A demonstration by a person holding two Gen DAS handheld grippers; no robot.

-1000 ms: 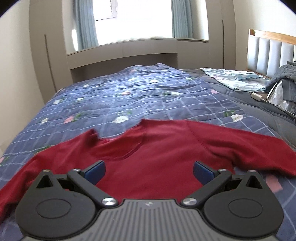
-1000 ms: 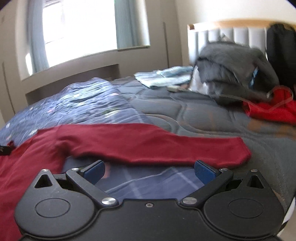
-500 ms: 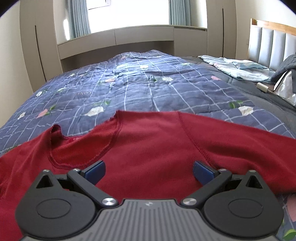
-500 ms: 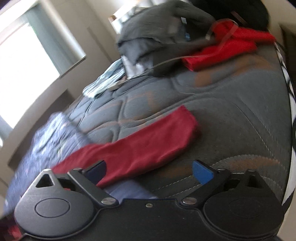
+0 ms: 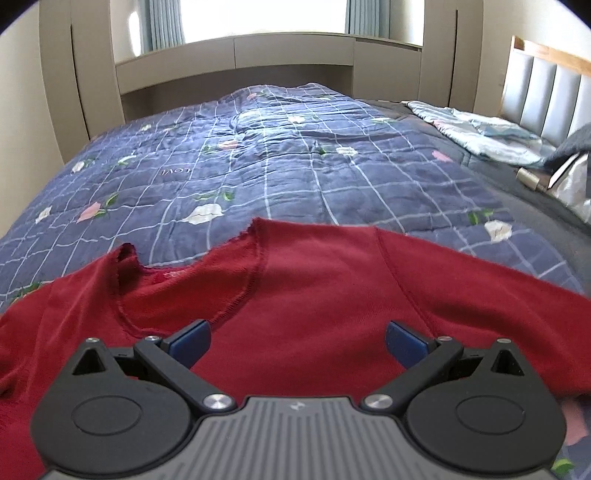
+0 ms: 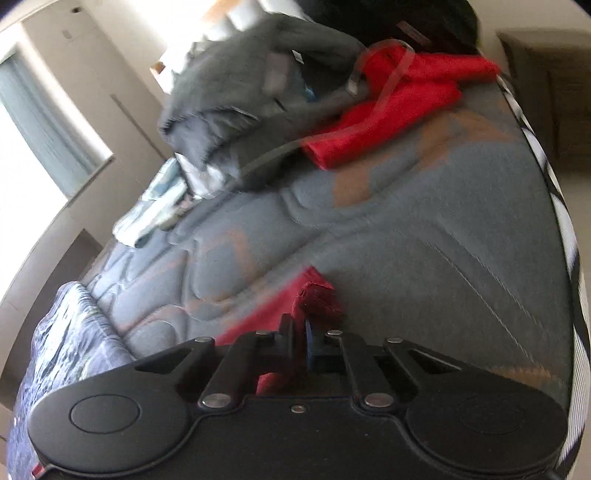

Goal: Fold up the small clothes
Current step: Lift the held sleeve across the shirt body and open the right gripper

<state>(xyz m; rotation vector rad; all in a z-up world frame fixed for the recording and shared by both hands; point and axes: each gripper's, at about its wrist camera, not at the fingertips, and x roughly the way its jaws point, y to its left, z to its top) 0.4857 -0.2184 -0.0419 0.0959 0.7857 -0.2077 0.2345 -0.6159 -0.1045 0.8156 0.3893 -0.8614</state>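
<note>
Right hand-held gripper [image 6: 298, 341] clenched on sleeve cuff [image 6: 317, 295], having stood wide a second before.
I saw left hand-held gripper [image 5: 297, 341] released over red sweater [image 5: 314, 295]; grey clothes pile [image 6: 251, 96] beyond.

I see: bed [image 5: 535, 218] under a blue floral quilt [image 5: 258, 177]; padded headboard [image 5: 550, 99]; bright window [image 5: 258, 14]; beige cabinets [image 5: 92, 74].

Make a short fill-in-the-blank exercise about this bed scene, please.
1. The sweater lying on the quilt is dark ____.
2. The left gripper has its jaws ____.
3. The right gripper is shut on the sweater's ____.

Missing words: red; open; sleeve
</note>
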